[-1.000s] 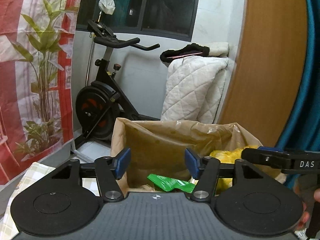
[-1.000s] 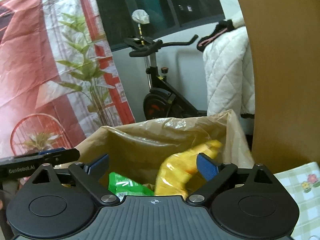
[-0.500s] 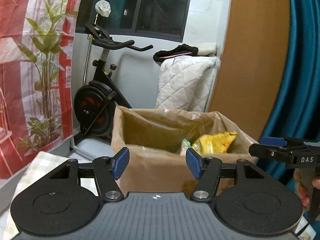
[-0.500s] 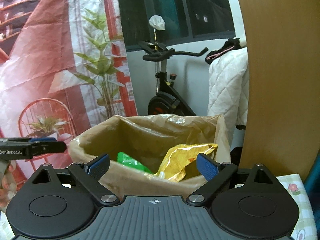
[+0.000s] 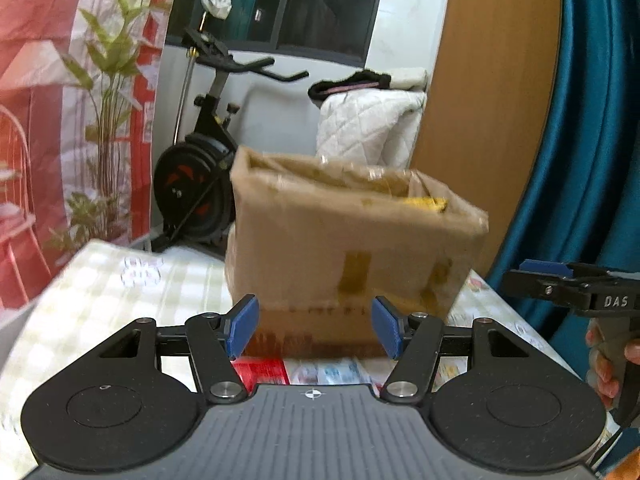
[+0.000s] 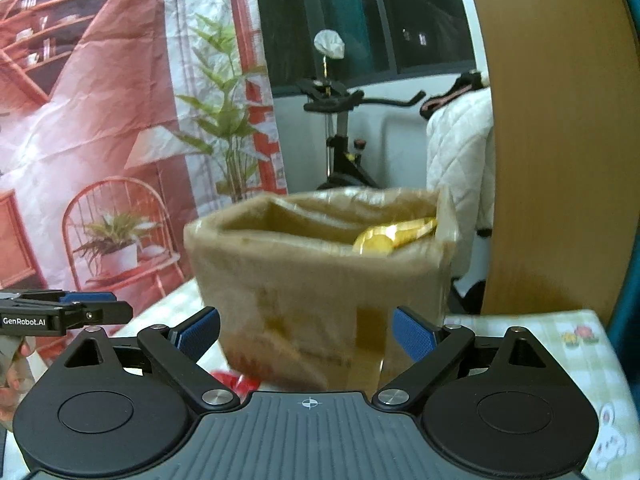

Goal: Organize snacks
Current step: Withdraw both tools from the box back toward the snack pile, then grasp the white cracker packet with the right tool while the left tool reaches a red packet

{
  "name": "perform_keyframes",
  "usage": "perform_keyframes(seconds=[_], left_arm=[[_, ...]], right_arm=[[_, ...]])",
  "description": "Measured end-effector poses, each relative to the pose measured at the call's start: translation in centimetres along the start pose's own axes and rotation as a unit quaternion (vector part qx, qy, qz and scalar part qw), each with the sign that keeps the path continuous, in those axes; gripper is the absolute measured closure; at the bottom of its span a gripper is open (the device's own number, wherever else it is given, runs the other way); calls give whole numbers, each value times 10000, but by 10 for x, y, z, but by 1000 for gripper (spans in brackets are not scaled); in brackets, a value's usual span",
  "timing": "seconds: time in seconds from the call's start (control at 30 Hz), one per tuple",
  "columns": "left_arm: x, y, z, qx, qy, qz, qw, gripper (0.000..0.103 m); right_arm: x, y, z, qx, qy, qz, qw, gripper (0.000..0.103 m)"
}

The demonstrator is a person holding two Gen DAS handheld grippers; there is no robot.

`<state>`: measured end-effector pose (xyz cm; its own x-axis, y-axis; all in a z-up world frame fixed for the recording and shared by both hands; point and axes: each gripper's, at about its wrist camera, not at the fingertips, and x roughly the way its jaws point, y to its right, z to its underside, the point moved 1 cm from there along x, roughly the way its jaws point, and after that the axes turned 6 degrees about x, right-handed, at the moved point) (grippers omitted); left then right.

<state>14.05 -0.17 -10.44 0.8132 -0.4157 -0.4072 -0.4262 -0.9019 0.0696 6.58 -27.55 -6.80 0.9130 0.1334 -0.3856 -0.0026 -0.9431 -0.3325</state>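
1. Landmark is the cardboard box [image 5: 352, 248]. It stands upright on the checked worktop [image 5: 104, 280], mouth up, lined with brownish plastic.
2. My left tongs [image 5: 313, 326] sit in front of the box's near wall, low, blue pads spread wide, gripping nothing. Released.
3. My right tongs [image 6: 306, 334] are also in front of the box, facing a near corner, pads wide apart, nothing between them. Released too.
4. Each tool shows in the other's view: right one to the right of the box in the left camera, left one to the left of it in the right camera. So I flank the box from the front.
5. Why this pose, I judge: both tools are empty and clear of the box mouth, so they're free to drop to the packets below.
6. Yellow snack bag [image 6: 394, 236] is inside the box, at its right end, top edge poking just above the rim. It leans, long axis slanting up toward the box's right wall.
7. Red packet [image 5: 260, 372] lies flat on the worktop just in front of the box base, beside a pale printed packet [image 5: 332, 372]. Long axes hidden by my tool body, cannot tell.
8. Box is motion-blurred; its tape patches and print are unreadable.
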Motion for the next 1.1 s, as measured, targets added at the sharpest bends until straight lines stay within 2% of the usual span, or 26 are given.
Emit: perform_keyframes(seconds=[0.27,0.47,0.53,0.67,0.77,0.93,1.1], left_arm=[[6,7,48,-280,-459,255,9982,39],[14,14,70,-269,-735,364,9963,40],[14,13,73,-270,-765,354,9961,40],[15,8,73,-343,-793,320,9957,40],[19,8,74,-348,-808,319,9956,41],[26,6,80,-399,-941,293,9943,41],[31,-1,84,-469,-1009,266,9934,44]], right_arm=[[-12,-1,71,106,-612,210,9979,27],[-5,-2,115,-98,-1303,365,9907,29],[0,-7,119,-327,-1491,335,9877,29],[15,-26,119,-1145,-1772,124,9774,18],[28,-36,121,-1552,-1979,-91,9678,18],[46,-45,125,-1787,-2146,-350,9596,19],[54,-41,127,-1606,-2189,-484,9612,25]])
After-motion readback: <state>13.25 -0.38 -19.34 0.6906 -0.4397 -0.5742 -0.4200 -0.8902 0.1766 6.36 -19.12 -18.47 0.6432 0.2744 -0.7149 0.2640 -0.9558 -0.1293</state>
